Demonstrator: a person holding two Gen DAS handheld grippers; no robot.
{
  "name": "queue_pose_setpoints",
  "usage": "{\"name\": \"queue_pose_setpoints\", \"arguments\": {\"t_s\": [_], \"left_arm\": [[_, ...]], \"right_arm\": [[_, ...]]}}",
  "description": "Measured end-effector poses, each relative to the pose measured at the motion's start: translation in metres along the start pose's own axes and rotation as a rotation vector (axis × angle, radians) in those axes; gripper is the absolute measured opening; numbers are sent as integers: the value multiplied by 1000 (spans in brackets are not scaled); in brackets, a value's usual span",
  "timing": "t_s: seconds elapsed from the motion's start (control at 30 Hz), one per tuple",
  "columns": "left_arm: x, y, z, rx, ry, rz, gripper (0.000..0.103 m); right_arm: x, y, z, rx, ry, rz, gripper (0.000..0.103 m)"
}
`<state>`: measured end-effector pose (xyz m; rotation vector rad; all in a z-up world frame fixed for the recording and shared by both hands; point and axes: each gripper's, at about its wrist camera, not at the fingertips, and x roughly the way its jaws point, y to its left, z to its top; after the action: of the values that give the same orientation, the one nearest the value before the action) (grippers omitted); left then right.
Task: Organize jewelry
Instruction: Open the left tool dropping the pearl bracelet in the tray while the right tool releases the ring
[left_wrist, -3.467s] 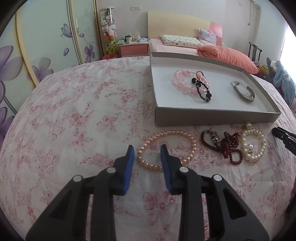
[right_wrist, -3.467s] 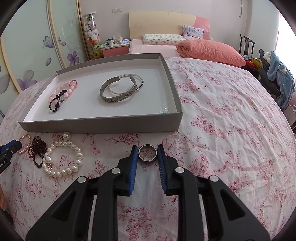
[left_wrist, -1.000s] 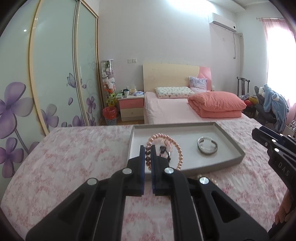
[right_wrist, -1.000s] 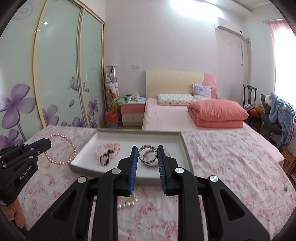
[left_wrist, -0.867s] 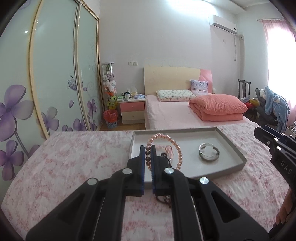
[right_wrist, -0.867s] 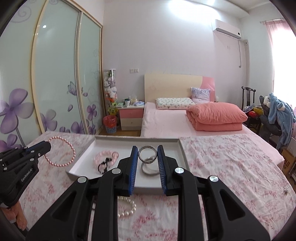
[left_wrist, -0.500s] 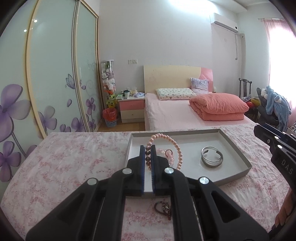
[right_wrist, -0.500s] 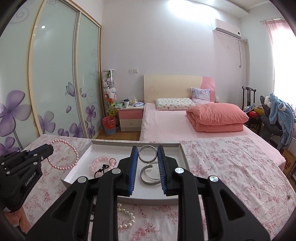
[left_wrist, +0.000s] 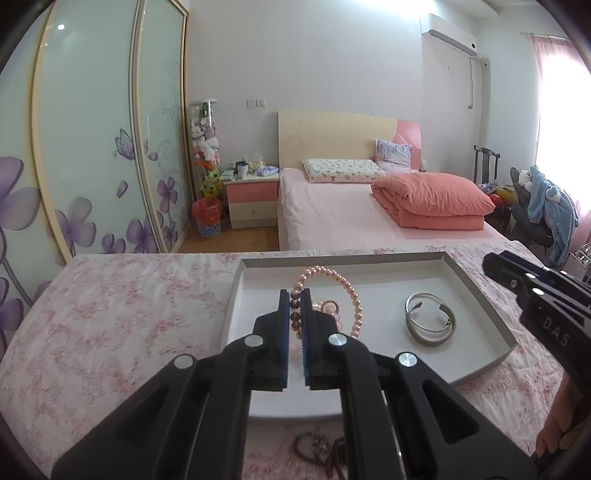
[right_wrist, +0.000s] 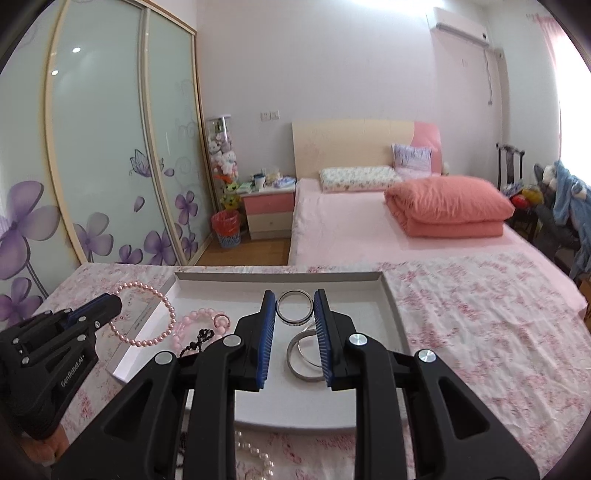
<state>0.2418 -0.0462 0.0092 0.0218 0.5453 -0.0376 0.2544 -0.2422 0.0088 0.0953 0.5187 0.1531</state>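
Observation:
My left gripper (left_wrist: 294, 295) is shut on a pink pearl bracelet (left_wrist: 347, 288) and holds it in the air over the grey tray (left_wrist: 480, 291). The bracelet also shows in the right wrist view (right_wrist: 168, 314), hanging from the left gripper (right_wrist: 114, 304). My right gripper (right_wrist: 294, 295) is shut on a silver ring-shaped bangle (right_wrist: 294, 307), above the tray (right_wrist: 391, 306). In the tray lie silver bangles (left_wrist: 430, 323), a pink bead bracelet (right_wrist: 199, 317) and a black bead bracelet (right_wrist: 199, 338).
The tray sits on a pink floral bedspread (left_wrist: 110, 306). A dark red bead bracelet (left_wrist: 321, 448) and a white pearl bracelet (right_wrist: 258, 458) lie on the cloth in front of the tray. A bed (left_wrist: 351, 218), nightstand and wardrobe stand beyond.
Both grippers closed on their jewelry, lifted it off the bedspread and moved forward; over the last second they have lowered a little over the tray.

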Motion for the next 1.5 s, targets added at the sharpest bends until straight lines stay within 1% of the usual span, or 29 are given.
{"name": "queue_pose_setpoints", "arguments": {"t_s": [0.07, 0.23, 0.33, 0.37, 0.4, 0.43, 0.57, 0.7, 0.77, 0.9, 0.97, 1.07, 1.1, 1.17, 1.3, 1.4, 1.5], "left_arm": [[12, -1, 3, -4, 17, -5, 7], [37, -6, 5, -1, 54, -19, 7], [47, -8, 5, 4, 73, -29, 11], [49, -7, 5, -5, 77, -37, 11], [51, -7, 5, -13, 79, -38, 12], [52, -6, 4, -22, 81, -41, 14], [57, 0, 4, -52, 92, -45, 16], [54, 5, 1, -61, 96, -31, 17], [49, 6, 0, -58, 91, -24, 21], [38, 14, -2, -63, 87, -17, 23], [27, 18, -5, -63, 80, -14, 33], [10, 25, -12, -59, 75, -11, 42], [5, 28, -15, -59, 77, -13, 43], [-5, 34, -23, -58, 87, -14, 50], [-17, 44, -39, -66, 126, -26, 57], [-23, 51, -49, -82, 155, -33, 62], [-27, 55, -56, -92, 172, -37, 67]], "right_arm": [[16, -2, 1, 11, 34, 5, 23], [42, -5, 0, 28, 87, 9, 23], [50, -7, -3, 39, 116, 24, 24], [50, -8, -4, 42, 122, 26, 26], [50, -9, -5, 43, 122, 25, 34], [50, -10, -5, 47, 122, 23, 36], [48, -17, -10, 72, 132, 27, 36], [43, -19, -11, 80, 128, 18, 36], [40, -19, -13, 80, 129, 14, 36], [26, -21, -18, 79, 135, 21, 36], [15, -21, -23, 72, 140, 34, 36], [1, -20, -34, 63, 178, 75, 35], [-3, -19, -41, 58, 205, 94, 35], [-7, -14, -57, 37, 270, 124, 35], [-3, -3, -82, -10, 364, 136, 32], [2, 6, -91, -32, 403, 131, 32], [3, 12, -92, -48, 407, 119, 32]]}}
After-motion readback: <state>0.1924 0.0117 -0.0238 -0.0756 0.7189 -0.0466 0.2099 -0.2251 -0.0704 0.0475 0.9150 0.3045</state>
